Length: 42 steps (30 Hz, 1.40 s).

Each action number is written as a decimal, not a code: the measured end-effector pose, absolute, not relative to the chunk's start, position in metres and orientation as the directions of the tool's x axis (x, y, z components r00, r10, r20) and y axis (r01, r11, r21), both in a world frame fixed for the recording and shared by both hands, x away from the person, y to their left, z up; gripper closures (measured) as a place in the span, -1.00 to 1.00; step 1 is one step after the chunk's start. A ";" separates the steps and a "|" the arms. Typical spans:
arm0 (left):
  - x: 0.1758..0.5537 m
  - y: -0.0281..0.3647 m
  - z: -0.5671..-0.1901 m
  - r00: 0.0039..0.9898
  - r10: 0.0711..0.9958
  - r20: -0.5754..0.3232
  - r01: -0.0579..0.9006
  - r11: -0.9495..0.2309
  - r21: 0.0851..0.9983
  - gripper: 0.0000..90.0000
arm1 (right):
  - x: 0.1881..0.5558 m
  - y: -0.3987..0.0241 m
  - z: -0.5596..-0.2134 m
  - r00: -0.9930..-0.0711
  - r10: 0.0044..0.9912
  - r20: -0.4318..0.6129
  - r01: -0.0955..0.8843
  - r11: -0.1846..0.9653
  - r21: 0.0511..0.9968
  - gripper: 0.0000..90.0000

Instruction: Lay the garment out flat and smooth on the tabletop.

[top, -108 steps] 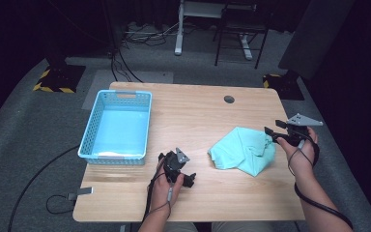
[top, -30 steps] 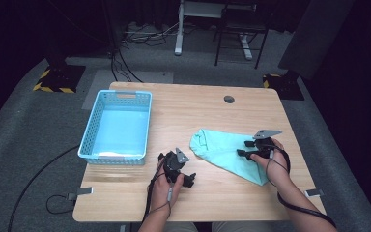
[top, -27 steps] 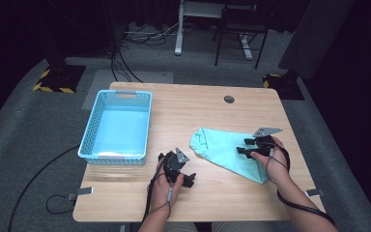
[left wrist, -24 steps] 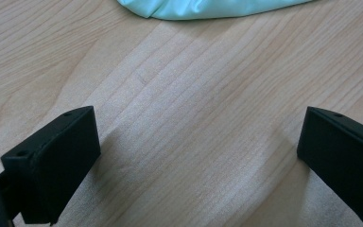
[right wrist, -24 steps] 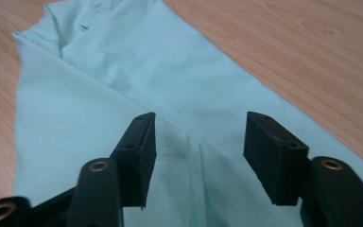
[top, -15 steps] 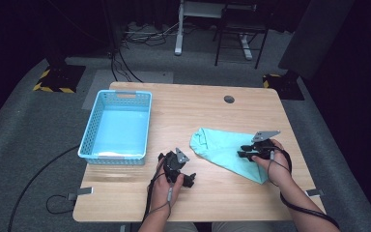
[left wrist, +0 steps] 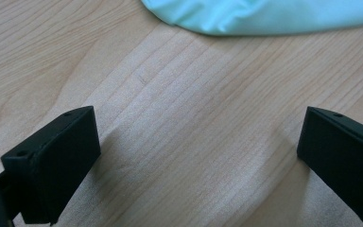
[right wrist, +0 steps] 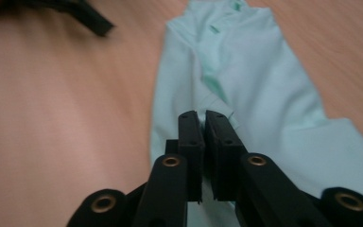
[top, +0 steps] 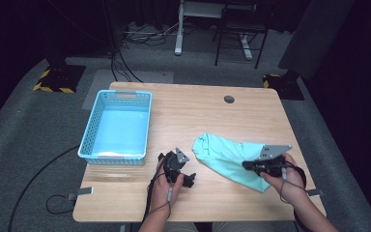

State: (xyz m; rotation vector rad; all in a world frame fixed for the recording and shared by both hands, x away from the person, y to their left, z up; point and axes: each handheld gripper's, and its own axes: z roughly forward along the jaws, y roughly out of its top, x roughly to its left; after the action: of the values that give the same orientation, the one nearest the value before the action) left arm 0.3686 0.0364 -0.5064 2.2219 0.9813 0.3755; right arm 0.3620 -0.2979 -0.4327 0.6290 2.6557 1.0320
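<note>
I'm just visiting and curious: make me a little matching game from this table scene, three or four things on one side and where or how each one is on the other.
Things:
1. blue basket
2. mint cloth
3. left tool
4. right tool

States:
a. jaws pinched together on fabric
b. jaws wide apart over bare wood
c. lies crumpled on the table's right half
d. stands on the table's left half, nothing visible inside

Pairs: 1-d, 2-c, 3-b, 4-a. The right tool's jaws have just been closing, with a fold of the mint cloth between them.
</note>
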 end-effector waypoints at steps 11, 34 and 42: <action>0.368 0.037 -0.506 0.675 0.738 -0.004 0.544 -0.493 0.679 -1.00 | 0.349 -0.321 -0.432 -0.841 0.540 -0.037 0.343 0.583 0.736 0.18; 0.369 0.037 -0.506 0.675 0.738 -0.005 0.544 -0.493 0.679 -1.00 | 0.443 -0.318 -0.479 -0.738 0.674 -0.031 0.432 0.507 0.746 -0.01; 0.368 0.036 -0.506 0.674 0.739 -0.007 0.545 -0.490 0.680 -1.00 | 0.376 -0.327 -0.464 -0.786 0.619 -0.017 0.396 0.524 0.754 -0.01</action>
State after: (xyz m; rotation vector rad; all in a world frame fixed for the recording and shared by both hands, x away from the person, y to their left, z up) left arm 0.3685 0.0365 -0.5064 2.2202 0.9838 0.3768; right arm 0.3763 -0.3273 -0.4638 0.8493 2.4835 1.1218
